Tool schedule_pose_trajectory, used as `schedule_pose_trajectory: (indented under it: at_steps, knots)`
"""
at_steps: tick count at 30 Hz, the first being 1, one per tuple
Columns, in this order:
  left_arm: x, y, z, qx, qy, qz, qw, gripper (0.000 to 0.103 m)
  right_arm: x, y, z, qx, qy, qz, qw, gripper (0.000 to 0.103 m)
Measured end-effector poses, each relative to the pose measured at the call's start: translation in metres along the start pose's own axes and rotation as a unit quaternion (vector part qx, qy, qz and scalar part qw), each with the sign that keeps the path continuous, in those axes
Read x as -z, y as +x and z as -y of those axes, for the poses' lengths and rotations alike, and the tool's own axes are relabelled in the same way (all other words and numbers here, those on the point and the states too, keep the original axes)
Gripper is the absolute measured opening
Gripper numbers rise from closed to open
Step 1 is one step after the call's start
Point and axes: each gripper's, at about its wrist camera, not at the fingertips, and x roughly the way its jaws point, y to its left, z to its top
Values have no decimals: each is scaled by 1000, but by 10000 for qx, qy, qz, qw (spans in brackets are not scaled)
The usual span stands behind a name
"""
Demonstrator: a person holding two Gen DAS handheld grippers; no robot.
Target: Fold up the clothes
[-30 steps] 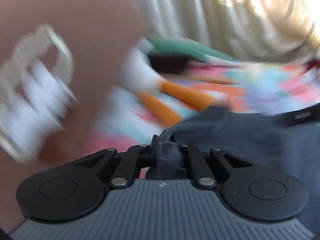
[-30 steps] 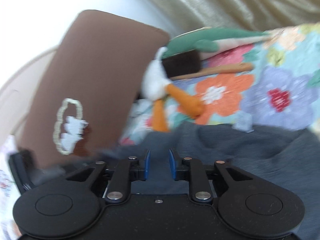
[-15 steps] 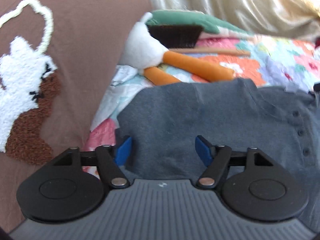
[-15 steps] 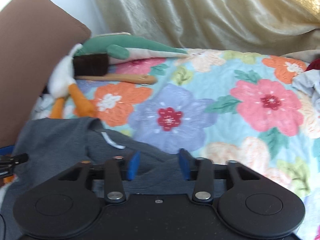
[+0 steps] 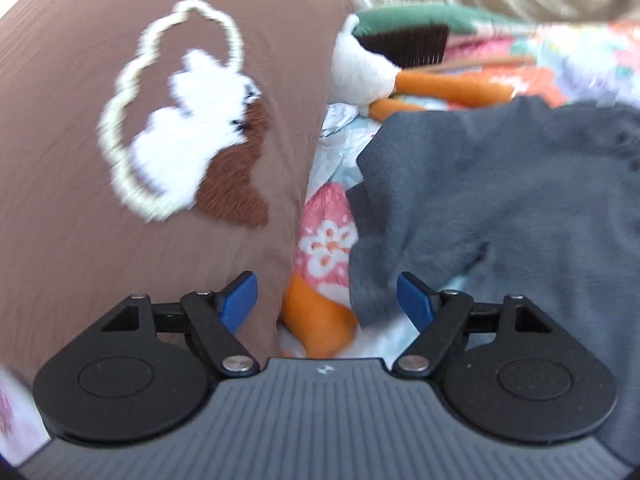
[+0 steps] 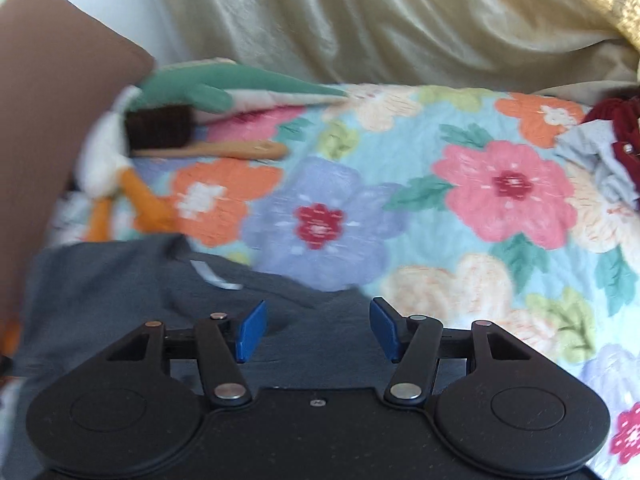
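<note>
Pillow [image 5: 140, 140]: big, brown, w/ a white bunny on it. Far left of the gray shirt.
Toy duck [image 5: 362, 70]: white body, orange legs, just behind the shirt's left corner.
Brush [image 6: 160, 128]: dark bristles, wood handle, lies by the duck, behind the shirt.
Left gripper [image 5: 326, 300]: fingers wide apart, holds nothing. Sits at the shirt's left edge, next to the pillow.
Gray shirt [image 5: 500, 200]: lies on the flower blanket [image 6: 440, 216], a bit wrinkly.
Right gripper [image 6: 316, 330]: fingers apart, nothing between them, low over the shirt near its neck tag.
Other clothes [image 6: 600, 160]: small pile, far right of the shirt.
</note>
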Motion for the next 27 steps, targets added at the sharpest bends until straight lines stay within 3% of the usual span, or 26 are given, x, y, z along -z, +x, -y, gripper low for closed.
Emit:
schedule_pose_trajectory:
  at_steps: [2,6,9,11,12,15,20,23,25,27]
  knots:
    - [7,-16,-3,133,-117,177,9997,80,9,-27,2,-203,39,45,9998,64]
    - [20,-46,-1,495,-321,651,9961,91,38,-76,21,-101,82,-265,9996,65]
    - [17,-58,11,948,-536,777,9910,91,59,-106,43,88,164,-570,9982,65]
    - [15,-68,27,1226,-570,841,9872,77,70,-120,57,237,225,-736,9968,70]
    - [13,-76,37,1445,-541,838,9845,61,76,-128,65,311,255,-818,9958,72]
    - [6,-93,69,2084,-486,833,9733,60,91,-133,88,371,516,-1045,9925,80]
    - [5,-105,119,2640,-527,426,9621,60,114,-121,131,700,1346,-1147,9818,80]
    - [18,-102,130,2711,-901,-95,9583,61,124,-110,159,753,2178,-1114,9667,81]
    - [30,-102,134,2647,-970,-246,9591,62,132,-102,176,704,2825,-994,9515,81]
    - [40,-102,136,2513,-904,-342,9631,62,134,-98,177,406,2940,-811,9515,83]
